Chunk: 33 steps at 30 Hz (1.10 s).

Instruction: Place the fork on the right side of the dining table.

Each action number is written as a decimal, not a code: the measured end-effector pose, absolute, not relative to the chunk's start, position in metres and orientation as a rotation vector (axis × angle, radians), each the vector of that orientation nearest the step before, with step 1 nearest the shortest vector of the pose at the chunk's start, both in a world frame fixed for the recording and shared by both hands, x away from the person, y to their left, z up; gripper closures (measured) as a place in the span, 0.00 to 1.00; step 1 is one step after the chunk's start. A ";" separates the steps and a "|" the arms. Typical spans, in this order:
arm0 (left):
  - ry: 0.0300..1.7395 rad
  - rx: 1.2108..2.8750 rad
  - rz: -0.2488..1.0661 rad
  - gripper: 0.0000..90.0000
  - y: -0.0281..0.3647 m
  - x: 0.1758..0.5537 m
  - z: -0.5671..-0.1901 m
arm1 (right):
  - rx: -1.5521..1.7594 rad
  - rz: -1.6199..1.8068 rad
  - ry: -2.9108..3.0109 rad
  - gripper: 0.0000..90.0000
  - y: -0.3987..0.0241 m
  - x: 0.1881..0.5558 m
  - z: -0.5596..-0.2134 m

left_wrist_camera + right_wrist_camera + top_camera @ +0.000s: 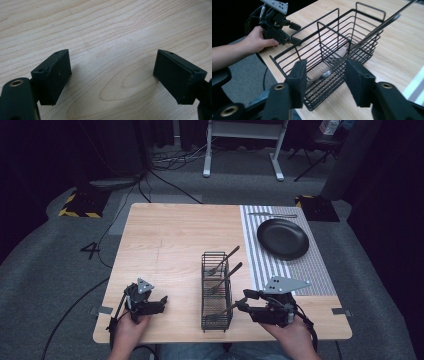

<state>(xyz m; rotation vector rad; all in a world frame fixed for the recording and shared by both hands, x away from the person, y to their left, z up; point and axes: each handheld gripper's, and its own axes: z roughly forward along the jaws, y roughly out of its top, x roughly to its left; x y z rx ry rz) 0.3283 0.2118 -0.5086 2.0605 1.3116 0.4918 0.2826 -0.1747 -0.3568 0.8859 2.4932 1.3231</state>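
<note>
A black wire basket stands upright in the middle of the wooden table. Two utensils lean in it with their handles up and to the right, and a third utensil lies low at its near end. My right gripper is open beside the basket's near right corner, with the basket wall just beyond its jaws. A long blurred handle slants across that view. My left gripper rests open on bare wood left of the basket, nothing between its jaws.
A black plate lies on a striped placemat at the far right, with a piece of cutlery beyond it. The other hand and its gripper show past the basket. The table's near edge is close to both hands.
</note>
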 end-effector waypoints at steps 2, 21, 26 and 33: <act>1.312 2.061 0.492 0.17 0.212 0.328 -0.509 | 0.894 1.333 2.517 0.66 -0.174 0.286 -0.359; 1.311 2.058 0.494 0.17 0.212 0.328 -0.509 | 0.916 1.426 2.603 0.89 -0.176 0.294 -0.365; 1.311 2.058 0.494 0.17 0.212 0.328 -0.509 | 0.901 1.428 2.598 0.89 -0.174 0.294 -0.362; 1.311 2.058 0.495 0.17 0.212 0.328 -0.509 | 0.868 1.451 2.559 0.96 -0.172 0.292 -0.352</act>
